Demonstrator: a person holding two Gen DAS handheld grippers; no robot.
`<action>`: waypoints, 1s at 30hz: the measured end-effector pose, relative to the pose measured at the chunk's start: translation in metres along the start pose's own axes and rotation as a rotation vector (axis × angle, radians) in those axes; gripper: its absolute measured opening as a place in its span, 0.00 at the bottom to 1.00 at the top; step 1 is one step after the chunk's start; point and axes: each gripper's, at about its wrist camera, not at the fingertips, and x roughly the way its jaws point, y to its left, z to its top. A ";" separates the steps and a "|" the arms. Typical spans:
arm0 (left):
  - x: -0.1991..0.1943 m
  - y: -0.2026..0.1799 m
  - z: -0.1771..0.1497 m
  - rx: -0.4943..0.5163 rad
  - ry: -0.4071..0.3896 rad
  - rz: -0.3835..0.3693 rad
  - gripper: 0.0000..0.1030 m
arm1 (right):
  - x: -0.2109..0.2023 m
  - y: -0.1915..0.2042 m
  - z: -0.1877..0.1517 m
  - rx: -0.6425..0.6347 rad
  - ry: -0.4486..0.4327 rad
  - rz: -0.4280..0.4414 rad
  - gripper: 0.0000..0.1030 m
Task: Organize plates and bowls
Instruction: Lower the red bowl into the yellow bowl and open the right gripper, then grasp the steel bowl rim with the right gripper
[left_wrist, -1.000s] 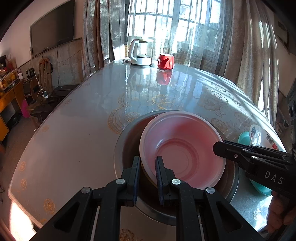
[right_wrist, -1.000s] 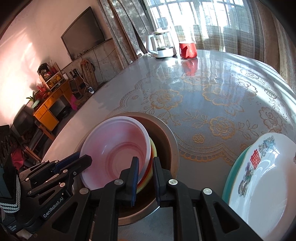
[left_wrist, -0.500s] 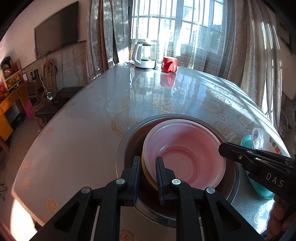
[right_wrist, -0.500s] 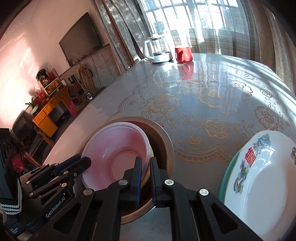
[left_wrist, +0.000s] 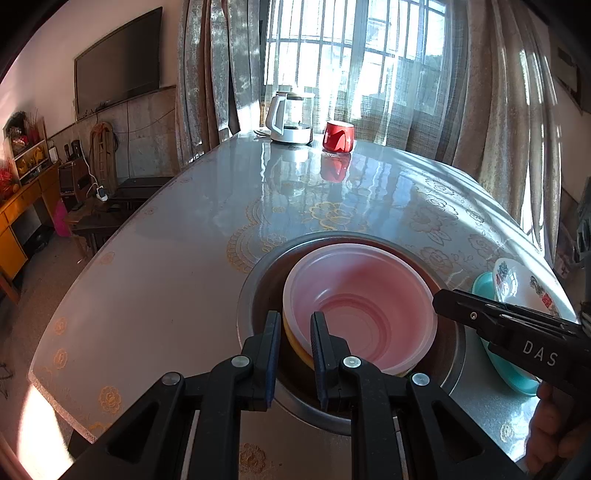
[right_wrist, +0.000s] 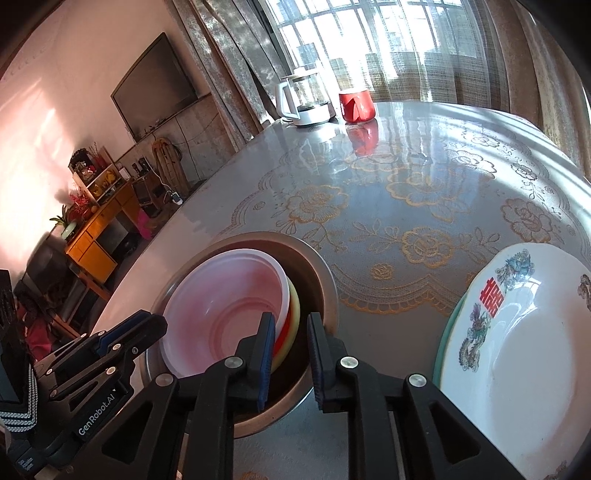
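Bowls: three, nested. The pink bowl (left_wrist: 362, 314) is on top, a yellow bowl (right_wrist: 293, 314) sits under it, and a sliver of a red bowl (right_wrist: 281, 338) shows lowest.
Basin: one steel basin (left_wrist: 255, 295) low in the centre of the frame, and the whole stack sits inside it.
Plates: two at the right edge, with a white patterned plate (right_wrist: 517, 350) lying on a teal plate (left_wrist: 509, 376).
Far end of table (left_wrist: 166, 277): one kettle (left_wrist: 288, 118) and one red mug (left_wrist: 338, 136), just beside each other.
Left claw (left_wrist: 294, 332): down to a narrow slot astride the pink bowl's near rim, and pinching it.
Right claw (right_wrist: 290, 332): its jaws are opening. The stacked rims lie against its left finger, while the right finger stands clear over the basin wall.
Hard to see: most of the teal plate is covered by the white one. The two lower bowls show only their edges. A hand (left_wrist: 554, 435) is cut off at the lower right.
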 end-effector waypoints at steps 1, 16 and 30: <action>-0.001 0.000 -0.001 -0.001 -0.001 0.000 0.16 | -0.001 0.000 -0.001 0.002 -0.003 0.000 0.18; -0.017 0.012 -0.011 -0.044 -0.009 -0.025 0.17 | -0.026 0.000 -0.010 0.027 -0.064 0.001 0.25; -0.023 0.028 -0.018 -0.098 0.000 -0.024 0.17 | -0.036 -0.010 -0.024 0.033 -0.069 0.004 0.27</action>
